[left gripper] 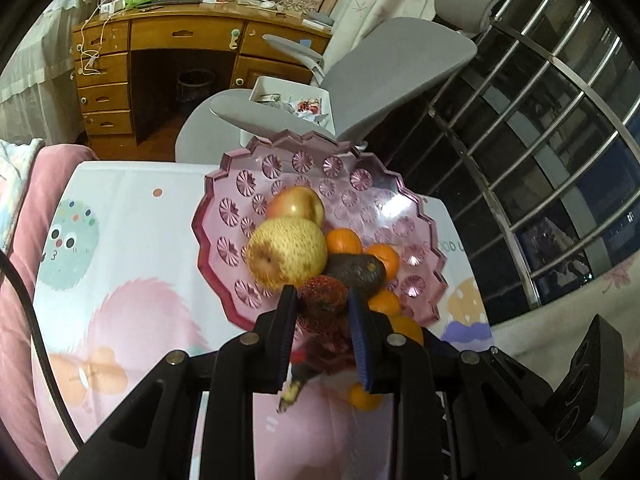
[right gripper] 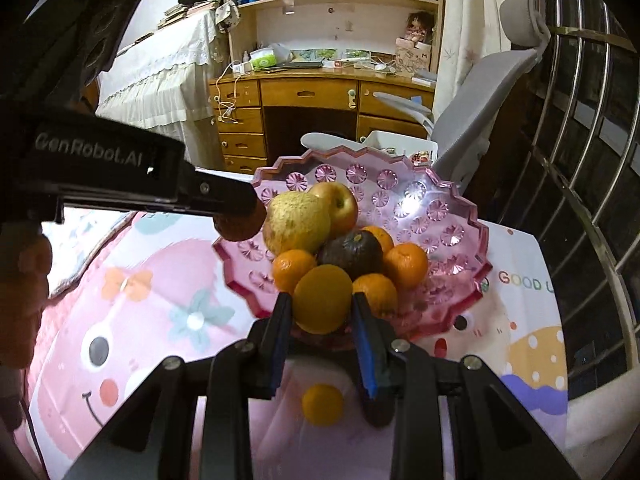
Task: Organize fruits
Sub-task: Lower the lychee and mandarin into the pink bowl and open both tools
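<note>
A pink glass bowl (right gripper: 460, 264) with a scalloped rim is seen standing on a cartoon-printed cloth (right gripper: 132, 320).

The bowl's contents are noted as follows. A yellow-green pear (right gripper: 294, 224) lies at about 10 o'clock in the bowl, touching a red-yellow apple (right gripper: 340, 204) at about 11 o'clock. A dark avocado (right gripper: 352, 254) rests near the centre. Several oranges (right gripper: 406, 266) are packed around it from 3 o'clock to 7 o'clock, touching one another.

The left gripper (left gripper: 322, 306) is found clamped on a rough red lychee-like fruit (left gripper: 322, 296), its two pads pressed against either side. The fruit is held above the bowl's near rim, at about 6 o'clock. In the right wrist view the same gripper enters from 9 o'clock, the fruit at its tip beside the pear.

The right gripper (right gripper: 322, 308) is found closed on a yellow-orange citrus fruit (right gripper: 322, 298), gripped on both flanks and held over the bowl's near edge at 6 o'clock.

A small orange fruit (right gripper: 322, 404) is seen loose on the cloth, outside the bowl, below the right gripper. A dark item beside it is too blurred to identify.
</note>
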The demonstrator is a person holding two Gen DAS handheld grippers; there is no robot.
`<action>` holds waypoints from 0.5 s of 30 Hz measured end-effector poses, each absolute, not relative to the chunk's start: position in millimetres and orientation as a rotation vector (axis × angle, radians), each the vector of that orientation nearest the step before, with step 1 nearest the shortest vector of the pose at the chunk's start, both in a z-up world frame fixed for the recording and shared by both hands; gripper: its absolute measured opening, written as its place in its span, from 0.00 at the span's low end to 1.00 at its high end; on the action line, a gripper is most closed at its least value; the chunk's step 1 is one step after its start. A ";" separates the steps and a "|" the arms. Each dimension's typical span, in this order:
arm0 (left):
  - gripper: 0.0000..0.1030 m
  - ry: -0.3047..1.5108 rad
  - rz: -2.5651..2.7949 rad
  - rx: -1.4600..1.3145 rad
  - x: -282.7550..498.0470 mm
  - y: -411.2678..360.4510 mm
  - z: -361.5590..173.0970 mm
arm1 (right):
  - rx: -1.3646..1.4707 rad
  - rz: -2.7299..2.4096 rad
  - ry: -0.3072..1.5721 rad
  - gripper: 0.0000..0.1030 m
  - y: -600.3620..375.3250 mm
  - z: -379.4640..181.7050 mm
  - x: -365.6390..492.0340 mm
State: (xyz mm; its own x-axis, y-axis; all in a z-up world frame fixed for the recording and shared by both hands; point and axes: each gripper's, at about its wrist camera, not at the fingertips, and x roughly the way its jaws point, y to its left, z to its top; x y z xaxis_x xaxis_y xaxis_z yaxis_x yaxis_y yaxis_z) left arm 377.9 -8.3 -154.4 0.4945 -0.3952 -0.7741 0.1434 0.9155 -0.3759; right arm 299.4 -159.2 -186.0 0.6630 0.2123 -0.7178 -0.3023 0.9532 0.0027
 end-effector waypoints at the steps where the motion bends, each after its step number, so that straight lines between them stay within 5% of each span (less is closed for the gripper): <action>1: 0.23 1.009 -0.335 -0.279 380.5 -8.9 -156.9 | -0.118 0.289 0.800 0.30 -159.5 -188.5 302.5; 6: 0.47 1.013 -0.341 -0.276 381.7 -10.4 -162.8 | -0.081 0.284 0.837 0.31 -161.5 -196.7 314.8; 9: 0.49 1.000 -0.336 -0.263 378.0 -9.7 -160.8 | -0.058 0.281 0.836 0.43 -164.5 -197.1 317.3; 15: 0.52 1.030 -0.291 -0.268 368.5 1.2 -165.5 | -0.063 0.280 0.825 0.45 -169.0 -190.3 315.8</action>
State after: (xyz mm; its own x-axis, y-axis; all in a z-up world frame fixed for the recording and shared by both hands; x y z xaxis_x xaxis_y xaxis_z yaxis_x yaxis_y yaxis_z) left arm 368.5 1.2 -165.5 0.4830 -0.3601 -0.7981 0.1112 0.9294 -0.3520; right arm 315.8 -169.0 -190.3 0.6441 0.2211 -0.7323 -0.2696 0.9615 0.0531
